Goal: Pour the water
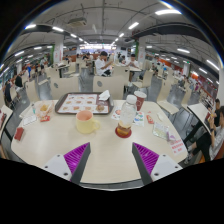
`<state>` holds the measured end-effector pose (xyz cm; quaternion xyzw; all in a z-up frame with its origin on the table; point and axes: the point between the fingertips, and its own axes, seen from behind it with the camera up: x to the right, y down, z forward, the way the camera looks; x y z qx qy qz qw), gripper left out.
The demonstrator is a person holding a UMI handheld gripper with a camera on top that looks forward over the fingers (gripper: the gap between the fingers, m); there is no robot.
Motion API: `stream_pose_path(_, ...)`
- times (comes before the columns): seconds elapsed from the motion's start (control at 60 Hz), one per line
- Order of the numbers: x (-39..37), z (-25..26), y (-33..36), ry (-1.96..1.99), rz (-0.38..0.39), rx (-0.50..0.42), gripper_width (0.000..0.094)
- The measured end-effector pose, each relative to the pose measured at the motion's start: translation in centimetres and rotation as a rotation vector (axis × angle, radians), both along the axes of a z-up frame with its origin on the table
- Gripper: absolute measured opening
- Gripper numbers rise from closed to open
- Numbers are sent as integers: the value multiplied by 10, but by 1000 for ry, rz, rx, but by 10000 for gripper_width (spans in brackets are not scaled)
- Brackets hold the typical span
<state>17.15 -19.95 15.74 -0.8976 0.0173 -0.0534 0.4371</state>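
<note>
My gripper [111, 158] is open and empty, its two purple pads [75, 156] spread wide above the pale round table [105, 150]. Beyond the fingers stands a yellowish cup [86, 121] on the table. To its right is a small jar with an orange-brown band [124, 127], and behind that a clear bottle or pitcher [130, 107] and a dark red cup [140, 98]. All of these are well ahead of the fingertips, and nothing is between the fingers.
A tray [82, 103] with several small items lies at the back of the table. Small packets and bottles lie at the table's left [20, 130] and right [160, 128] sides. Chairs, other tables and a seated person [100, 64] fill the hall beyond.
</note>
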Motion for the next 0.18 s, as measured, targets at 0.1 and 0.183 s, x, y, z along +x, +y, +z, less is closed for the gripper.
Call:
stream_pose_path(0.1,-9,4,-9,-30,24,11,843)
stream_pose_path(0.183,-14,5,-13,-44,36,7,844)
